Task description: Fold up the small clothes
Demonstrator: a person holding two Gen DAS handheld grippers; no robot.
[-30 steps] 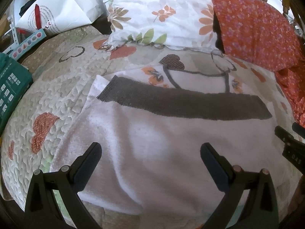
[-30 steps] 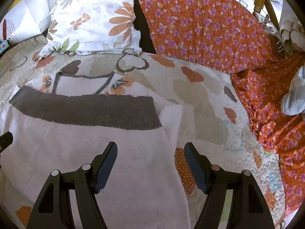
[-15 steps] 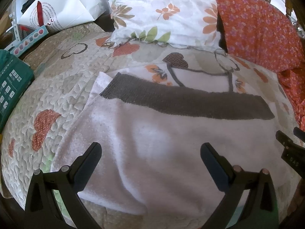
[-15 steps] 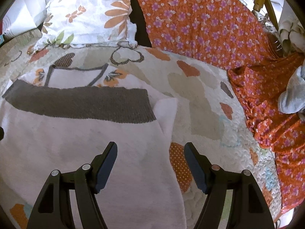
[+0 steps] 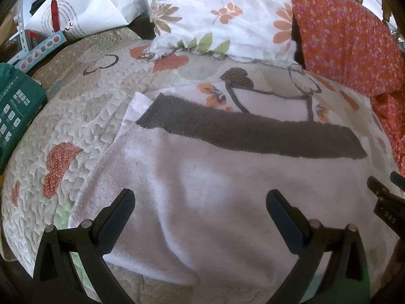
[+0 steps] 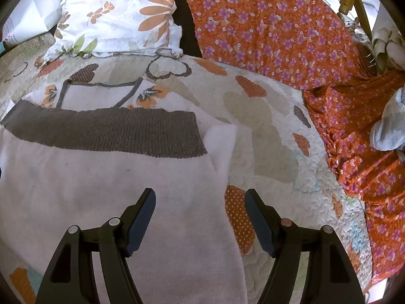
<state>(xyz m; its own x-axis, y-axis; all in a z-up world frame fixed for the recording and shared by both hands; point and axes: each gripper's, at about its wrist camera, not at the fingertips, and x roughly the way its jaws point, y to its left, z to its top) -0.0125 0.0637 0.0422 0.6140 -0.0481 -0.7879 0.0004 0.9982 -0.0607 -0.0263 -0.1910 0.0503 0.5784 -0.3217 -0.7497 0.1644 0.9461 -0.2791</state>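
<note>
A small white garment [image 5: 215, 190] with a dark grey ribbed band [image 5: 253, 134] lies folded on a quilted bedspread [image 5: 76, 116]. Its upper part with grey neck trim and orange flowers [image 5: 273, 101] shows beyond the band. My left gripper [image 5: 200, 205] is open and empty, low over the garment's near left half. My right gripper [image 6: 200, 202] is open and empty over the garment's [image 6: 101, 190] right edge. The band [image 6: 106, 131] lies ahead of it. The right gripper's tip shows at the right edge of the left wrist view [image 5: 384, 197].
A floral white pillow [image 5: 222, 15] and an orange flowered pillow [image 6: 265, 25] stand at the back. Orange flowered cloth [image 6: 367, 152] with a pale bundle [image 6: 389, 126] lies right. A green box [image 5: 15, 111] and a white paper bag [image 5: 76, 7] lie left.
Both grippers have shifted slightly forward over the garment, the right one also a little rightward. Both stay open and the garment has not moved.
</note>
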